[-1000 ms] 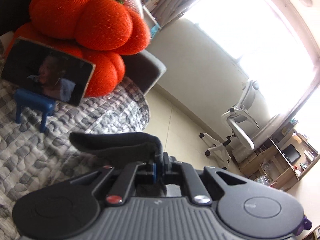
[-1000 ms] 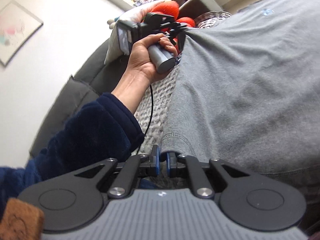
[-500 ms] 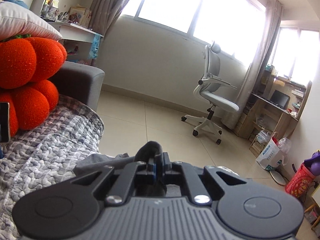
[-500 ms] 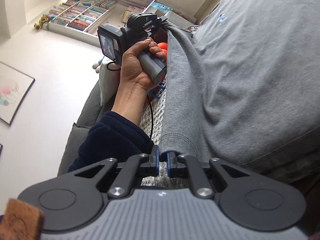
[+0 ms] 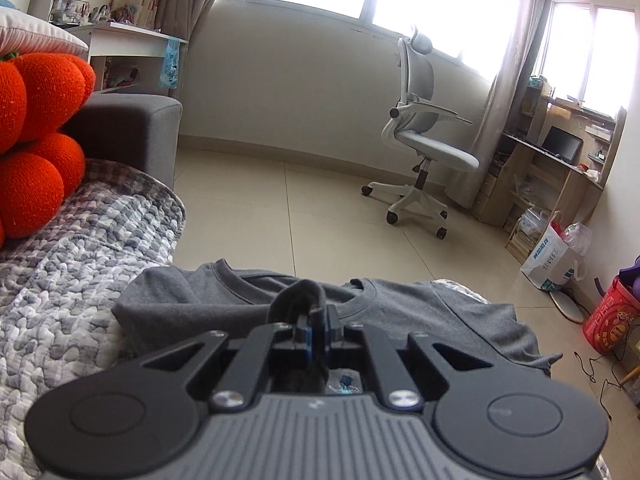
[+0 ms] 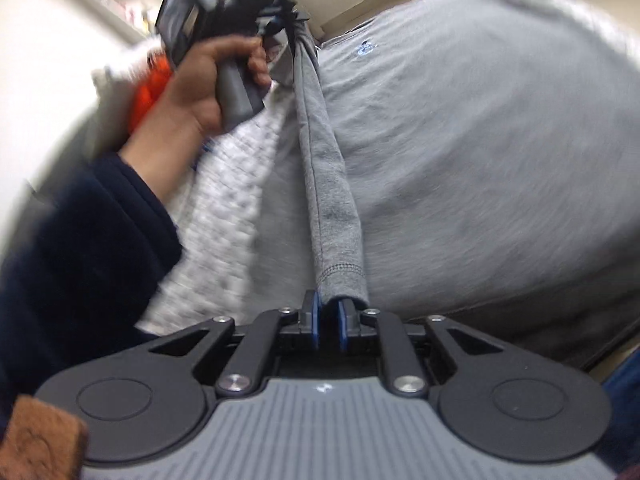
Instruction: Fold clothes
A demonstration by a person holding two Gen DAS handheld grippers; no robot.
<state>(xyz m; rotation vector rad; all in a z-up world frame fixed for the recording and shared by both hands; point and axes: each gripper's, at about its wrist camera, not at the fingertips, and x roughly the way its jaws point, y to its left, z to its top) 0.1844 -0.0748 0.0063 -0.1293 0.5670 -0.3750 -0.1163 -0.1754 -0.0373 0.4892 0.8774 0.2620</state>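
A grey T-shirt (image 5: 460,316) lies spread on the quilted sofa cover, collar toward the floor; it also fills the right wrist view (image 6: 460,152). My left gripper (image 5: 317,326) is shut on a bunched fold of the shirt's edge, held just above the shirt. My right gripper (image 6: 329,320) is shut on the hemmed corner of the same edge. The edge is stretched taut as a narrow band (image 6: 324,176) between the two grippers. The left gripper (image 6: 280,16) and the hand holding it show at the upper left of the right wrist view, which is blurred.
An orange pumpkin cushion (image 5: 36,132) sits at the left on the grey quilted cover (image 5: 80,240), beside the sofa arm (image 5: 132,128). A white office chair (image 5: 420,148), a desk (image 5: 560,176) and bags (image 5: 556,256) stand across the tiled floor.
My left gripper has swung down and over toward the shirt's middle, carrying the edge; the collar is now in its view. The edge between the grippers has drawn into a tight band.
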